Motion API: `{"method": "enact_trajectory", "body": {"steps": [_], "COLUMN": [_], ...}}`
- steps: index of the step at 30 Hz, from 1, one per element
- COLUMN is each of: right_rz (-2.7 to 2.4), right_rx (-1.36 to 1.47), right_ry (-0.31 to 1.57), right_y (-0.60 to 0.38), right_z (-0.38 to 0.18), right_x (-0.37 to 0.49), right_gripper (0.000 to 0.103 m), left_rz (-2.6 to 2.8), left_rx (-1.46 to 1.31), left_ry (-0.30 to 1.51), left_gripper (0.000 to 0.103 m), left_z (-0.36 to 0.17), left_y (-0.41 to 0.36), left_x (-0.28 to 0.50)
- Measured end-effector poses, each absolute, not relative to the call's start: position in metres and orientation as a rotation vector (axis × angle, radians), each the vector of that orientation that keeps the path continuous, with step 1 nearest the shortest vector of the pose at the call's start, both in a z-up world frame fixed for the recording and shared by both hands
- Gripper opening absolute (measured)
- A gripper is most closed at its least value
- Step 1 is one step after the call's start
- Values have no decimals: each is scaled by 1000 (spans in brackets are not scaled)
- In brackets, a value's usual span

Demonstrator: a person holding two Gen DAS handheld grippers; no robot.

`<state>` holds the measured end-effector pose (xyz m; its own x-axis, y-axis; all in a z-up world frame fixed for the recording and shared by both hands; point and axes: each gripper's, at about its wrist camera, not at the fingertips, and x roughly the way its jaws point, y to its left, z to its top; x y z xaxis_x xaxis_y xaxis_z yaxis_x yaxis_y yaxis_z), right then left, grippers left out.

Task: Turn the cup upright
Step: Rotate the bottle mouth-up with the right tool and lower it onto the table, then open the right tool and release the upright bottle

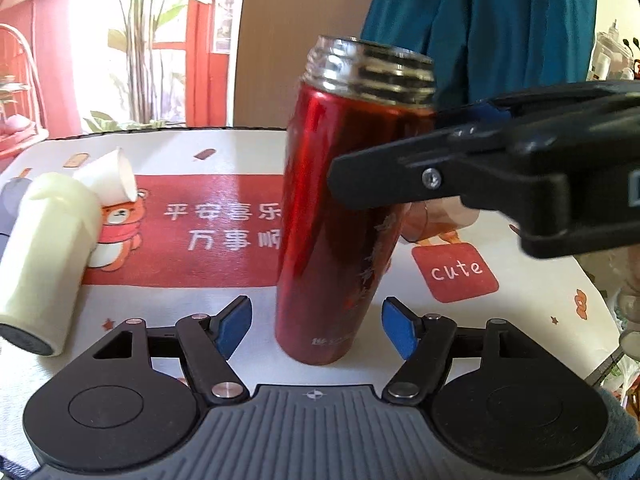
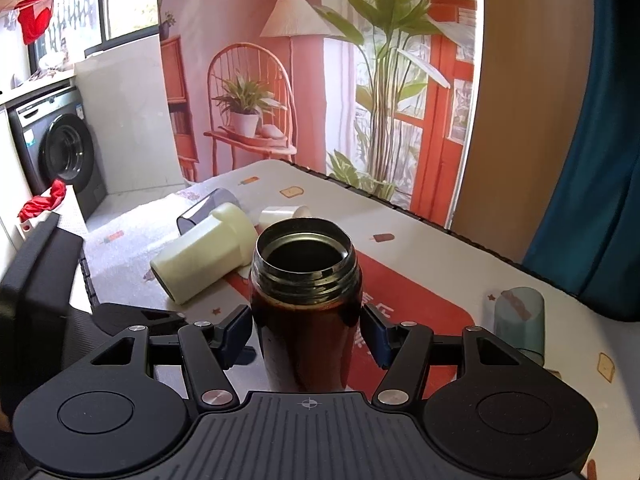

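A red metal flask (image 1: 340, 208) with a silver threaded neck stands upright on the table mat, mouth up; it also shows in the right wrist view (image 2: 306, 304). My right gripper (image 2: 306, 332) has a blue pad on each side of the flask's upper body, very close or just touching; the same gripper reaches in from the right in the left wrist view (image 1: 400, 152). My left gripper (image 1: 316, 326) is open, its pads apart from the flask's base on both sides.
A cream cup (image 1: 44, 256) lies on its side at the left, also in the right wrist view (image 2: 204, 252). A white paper cup (image 1: 110, 178) and a grey cup (image 2: 208, 210) lie behind it. A teal cup (image 2: 520, 324) stands mouth down at the right.
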<state>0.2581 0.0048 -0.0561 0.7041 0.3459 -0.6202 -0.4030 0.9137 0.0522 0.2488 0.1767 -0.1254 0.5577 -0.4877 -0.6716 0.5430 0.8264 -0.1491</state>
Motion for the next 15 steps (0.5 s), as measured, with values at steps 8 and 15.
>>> {"method": "enact_trajectory", "body": {"steps": [8,15], "right_rz": [375,327], "right_rx": [-86,-51], "right_ry": [661,637], "right_y": [2,-6], "right_z": [-50,-36], "right_x": [250,230], "right_gripper": [70,102], "left_rz": [-575,-547], "left_rx": [37,2], "left_ry": [765,778], "left_gripper": [91,99], "left_z": [-115,-99], "left_y": [192,206], "left_x": [248,241]}}
